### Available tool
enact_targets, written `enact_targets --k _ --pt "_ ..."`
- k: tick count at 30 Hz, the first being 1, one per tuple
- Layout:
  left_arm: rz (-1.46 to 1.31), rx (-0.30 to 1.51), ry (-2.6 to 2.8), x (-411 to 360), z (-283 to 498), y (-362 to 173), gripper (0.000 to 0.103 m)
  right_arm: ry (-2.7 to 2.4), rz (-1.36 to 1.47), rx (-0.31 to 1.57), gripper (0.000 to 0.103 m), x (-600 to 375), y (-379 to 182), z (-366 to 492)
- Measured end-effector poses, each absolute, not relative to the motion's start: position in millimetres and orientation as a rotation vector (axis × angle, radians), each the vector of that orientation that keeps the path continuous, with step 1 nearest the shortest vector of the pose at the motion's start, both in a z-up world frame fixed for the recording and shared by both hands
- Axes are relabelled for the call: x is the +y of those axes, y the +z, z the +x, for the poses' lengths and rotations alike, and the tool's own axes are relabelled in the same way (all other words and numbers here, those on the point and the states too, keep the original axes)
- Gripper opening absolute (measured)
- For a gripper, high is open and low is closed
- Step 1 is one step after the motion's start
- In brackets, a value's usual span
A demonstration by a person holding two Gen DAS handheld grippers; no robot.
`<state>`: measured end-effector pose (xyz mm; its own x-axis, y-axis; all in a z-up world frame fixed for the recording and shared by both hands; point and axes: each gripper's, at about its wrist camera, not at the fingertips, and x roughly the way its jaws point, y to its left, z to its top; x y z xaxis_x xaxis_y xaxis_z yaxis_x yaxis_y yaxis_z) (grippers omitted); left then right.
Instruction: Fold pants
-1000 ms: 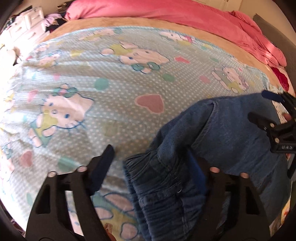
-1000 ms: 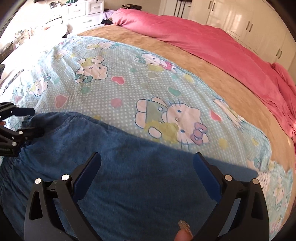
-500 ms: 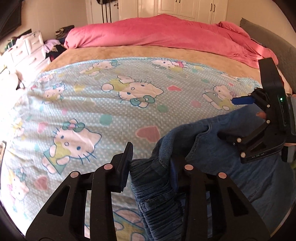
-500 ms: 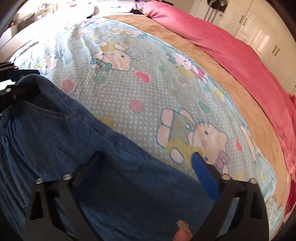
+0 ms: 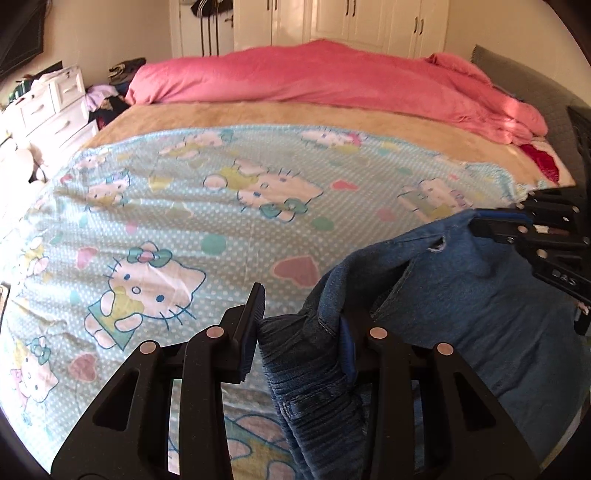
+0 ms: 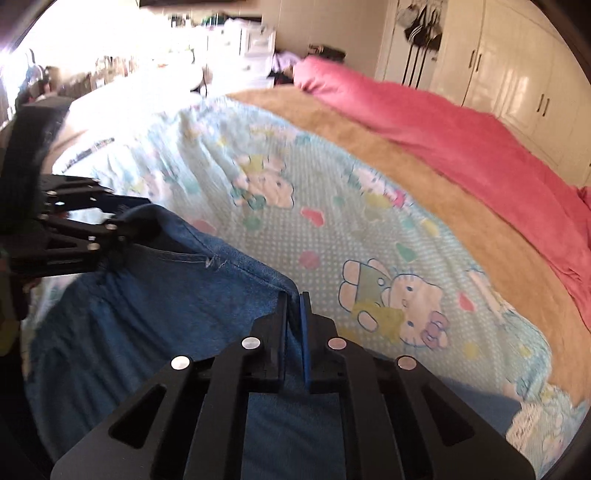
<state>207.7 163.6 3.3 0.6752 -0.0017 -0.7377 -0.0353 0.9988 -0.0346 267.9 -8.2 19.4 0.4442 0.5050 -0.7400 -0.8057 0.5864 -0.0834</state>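
Note:
Blue denim pants [image 5: 461, 314] lie on the near right part of the bed, their near edge raised off the sheet. My left gripper [image 5: 301, 321] is shut on the bunched, ribbed waistband at one corner. In the right wrist view, the right gripper [image 6: 294, 301] is shut on a pinched fold of the pants [image 6: 147, 314] along their edge. Each gripper shows in the other's view: the right gripper [image 5: 495, 227] at the far right, the left gripper [image 6: 122, 219] at the left, both on the denim edge. The pants' legs are out of sight below the frames.
A pale blue cartoon-cat sheet [image 5: 221, 221] covers the bed beyond the pants. Behind it lie a tan blanket [image 5: 258, 114] and a heaped pink duvet [image 5: 332, 81]. A white dresser [image 5: 48, 107] stands at the left, and wardrobe doors [image 5: 351, 22] line the back wall.
Both grippers have gone from wide open to shut on the denim. They have risen, lifting the pants' edge off the sheet, and now point less steeply down.

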Motion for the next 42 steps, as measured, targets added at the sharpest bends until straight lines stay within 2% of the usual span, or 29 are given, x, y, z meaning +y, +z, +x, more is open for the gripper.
enact_targets --k 9,15,30,33,38,42 --pt "0.010 0.781 -0.054 136 152 35 0.029 0.838 -0.370 0.662 0.005 -59 54 180" --pt "0.016 0.809 -0.118 119 107 34 0.029 0.880 -0.351 0.650 0.005 -83 63 121" --pt "0.017 0.945 -0.147 111 39 -7 0.034 0.988 -0.340 0.885 0.005 -91 2 27" --pt "0.008 0.950 -0.142 113 32 -3 0.043 0.987 -0.358 0.899 0.005 -87 -5 23" --pt "-0.020 0.950 -0.124 122 10 9 0.044 0.985 -0.365 0.911 0.005 -87 -11 20" --pt "-0.007 0.874 -0.121 113 -2 35 0.044 1.001 -0.361 0.918 0.005 -84 -17 15"
